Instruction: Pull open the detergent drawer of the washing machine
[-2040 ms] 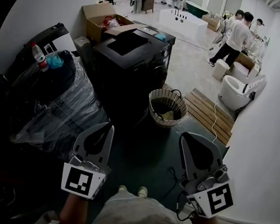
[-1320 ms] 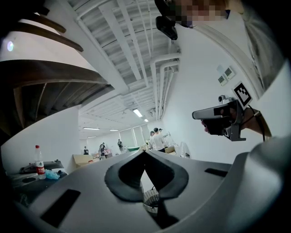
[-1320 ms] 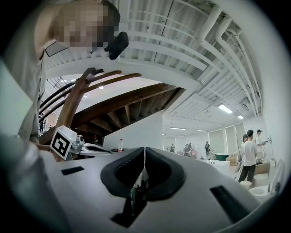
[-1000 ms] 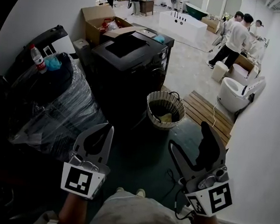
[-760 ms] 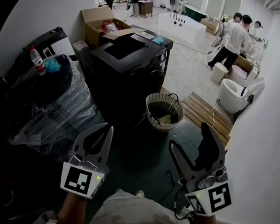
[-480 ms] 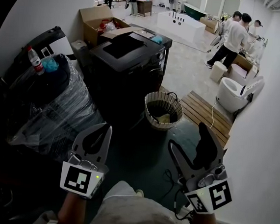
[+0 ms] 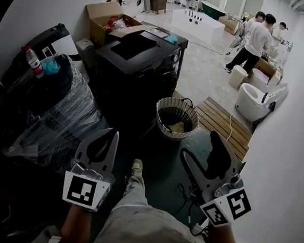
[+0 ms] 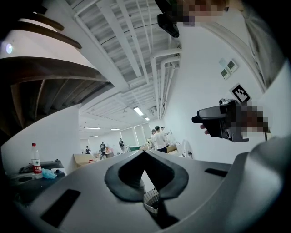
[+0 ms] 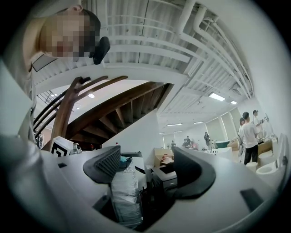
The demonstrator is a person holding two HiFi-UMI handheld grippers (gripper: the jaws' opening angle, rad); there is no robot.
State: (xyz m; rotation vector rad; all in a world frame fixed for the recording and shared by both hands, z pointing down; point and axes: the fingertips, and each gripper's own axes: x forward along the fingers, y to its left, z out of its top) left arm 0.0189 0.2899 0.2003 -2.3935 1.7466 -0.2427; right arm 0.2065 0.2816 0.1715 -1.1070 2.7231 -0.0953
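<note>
The washing machine point(image 7: 139, 58) is a black box-shaped appliance standing beyond both grippers; its detergent drawer cannot be made out. In the right gripper view the washing machine point(image 9: 169, 176) shows small and far between the jaws. My left gripper point(image 7: 110, 135) is low at the left, its jaws together and holding nothing; in its own view the left gripper point(image 8: 144, 152) has its tips meeting. My right gripper point(image 7: 199, 144) is low at the right with jaws wide apart and empty. Its own view shows the right gripper point(image 9: 145, 164) open, well short of the machine.
A plastic-wrapped bundle point(image 7: 51, 108) with a bottle point(image 7: 31, 61) on top stands left of the machine. A wicker basket point(image 7: 177, 117) sits on the floor ahead, a wooden pallet point(image 7: 226, 123) and toilet point(image 7: 258, 99) to the right. A white wall runs close on the right. My shoe point(image 7: 136, 167) is stepping forward.
The right gripper rolled so that both its jaws show apart, and sank slightly. A leg and shoe have come forward between the grippers. The left gripper drifted a little and stayed shut.
</note>
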